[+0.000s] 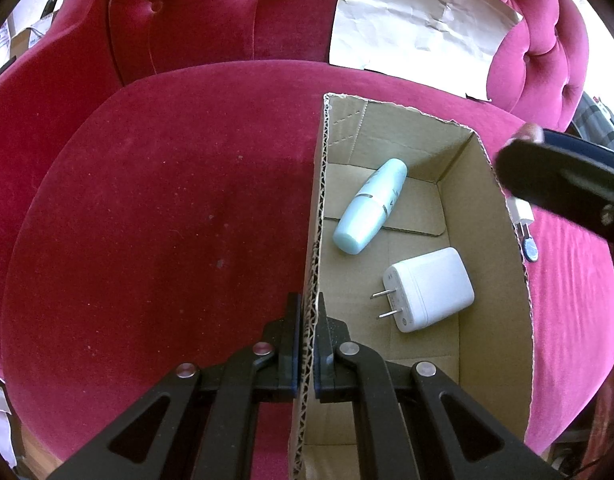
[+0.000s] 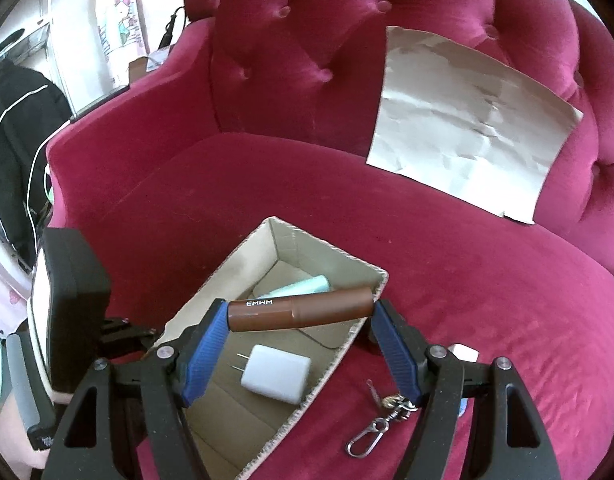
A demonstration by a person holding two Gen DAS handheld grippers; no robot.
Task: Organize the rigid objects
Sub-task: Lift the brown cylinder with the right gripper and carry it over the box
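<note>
Two grippers work at a cardboard box (image 1: pixel 491 248) on a red velvet armchair (image 1: pixel 155 208).
Left gripper (image 1: pixel 307 340) is clamped on the box's wall; right gripper (image 2: pixel 301 312) grips a brown tube (image 2: pixel 301 309) endwise above it. Inside lie a white charger (image 1: pixel 429 288) and mint bottle (image 1: pixel 371 206); a keyring clip (image 2: pixel 367 440) rests beside.

Bright daylight fills both views, blown out to white at the upper corners beyond the red armchair (image 1: pixel 179 208). The crumpled paper (image 2: pixel 467 120) on its backrest glares pale. Soft shadows fall inside the cardboard box (image 1: pixel 503 280). Fisheye bending curves the armchair's edges, and dark vignetting rings each frame.
</note>
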